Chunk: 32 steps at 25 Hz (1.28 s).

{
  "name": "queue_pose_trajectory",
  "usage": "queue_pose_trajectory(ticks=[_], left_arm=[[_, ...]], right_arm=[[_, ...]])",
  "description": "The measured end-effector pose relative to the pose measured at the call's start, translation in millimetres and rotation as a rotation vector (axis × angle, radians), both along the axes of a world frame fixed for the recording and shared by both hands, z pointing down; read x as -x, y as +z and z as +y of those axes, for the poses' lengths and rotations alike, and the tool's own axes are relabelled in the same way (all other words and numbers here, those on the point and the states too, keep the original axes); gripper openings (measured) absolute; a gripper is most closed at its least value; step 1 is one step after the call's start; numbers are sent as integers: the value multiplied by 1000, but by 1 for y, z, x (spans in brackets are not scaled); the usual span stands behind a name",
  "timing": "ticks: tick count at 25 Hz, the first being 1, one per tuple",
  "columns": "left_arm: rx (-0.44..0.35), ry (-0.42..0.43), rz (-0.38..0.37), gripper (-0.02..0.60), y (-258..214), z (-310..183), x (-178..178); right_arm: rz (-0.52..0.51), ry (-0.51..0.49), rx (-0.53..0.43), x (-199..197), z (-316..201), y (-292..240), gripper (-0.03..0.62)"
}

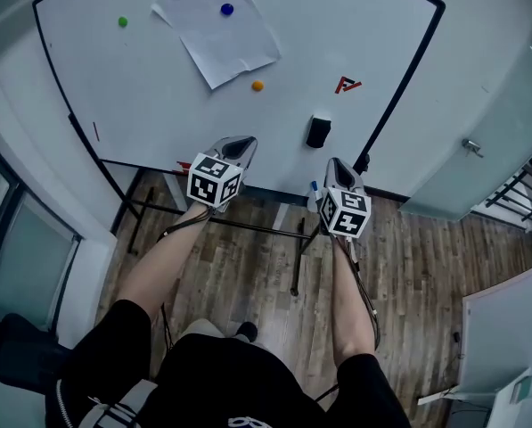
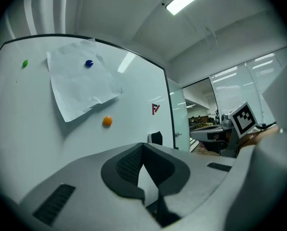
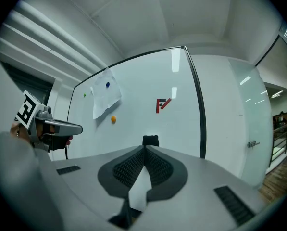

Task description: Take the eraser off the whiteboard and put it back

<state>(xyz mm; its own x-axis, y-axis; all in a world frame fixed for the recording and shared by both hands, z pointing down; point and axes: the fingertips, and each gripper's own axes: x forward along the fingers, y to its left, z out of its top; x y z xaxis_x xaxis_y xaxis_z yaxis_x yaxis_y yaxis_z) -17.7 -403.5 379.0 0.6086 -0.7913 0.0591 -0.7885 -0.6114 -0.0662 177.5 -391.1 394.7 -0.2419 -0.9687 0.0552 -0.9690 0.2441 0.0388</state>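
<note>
- nearest, the person's bare forearms reach out over a wooden floor (image 1: 426, 275), one gripper in each hand, each carrying a marker cube.
- the left gripper (image 1: 239, 143) points level at the board; in the left gripper view its jaws are closed tip to tip with nothing between them.
- the right gripper (image 1: 336, 164) is the same: in the right gripper view its jaws are pressed together and empty.
- both grippers stop short of the whiteboard (image 1: 141, 96), touching nothing on it.
- the black eraser (image 1: 318, 131) sticks to the board's lower right part, ahead of the right gripper and a little to the left of its line, apart from the tips.
- in the right gripper view the eraser (image 3: 150, 140) sits straight beyond the closed tips; in the left gripper view it (image 2: 155, 137) shows just right of the tips, further off.
- higher on the board are an orange magnet (image 1: 257, 86), a red logo (image 1: 347, 85), a sheet of paper (image 1: 216, 34) pinned by a blue magnet (image 1: 227, 9), and a green magnet (image 1: 122, 21).
- right of the board stands a glass door (image 1: 479, 105).
</note>
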Motion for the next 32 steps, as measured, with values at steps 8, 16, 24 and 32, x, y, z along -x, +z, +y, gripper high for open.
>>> queue_pose_trajectory(ticks=[8, 16, 24, 32], left_arm=[[3, 26, 2, 9, 8, -29, -2], [10, 101, -1, 9, 15, -62, 2], [24, 182, -21, 9, 24, -90, 1], [29, 212, -29, 9, 32, -113, 7]], right_arm=[[-3, -8, -4, 8, -28, 7, 29], [12, 35, 39, 22, -68, 19, 247], [9, 137, 89, 19, -106, 33, 272], [-8, 196, 113, 21, -139, 47, 278]])
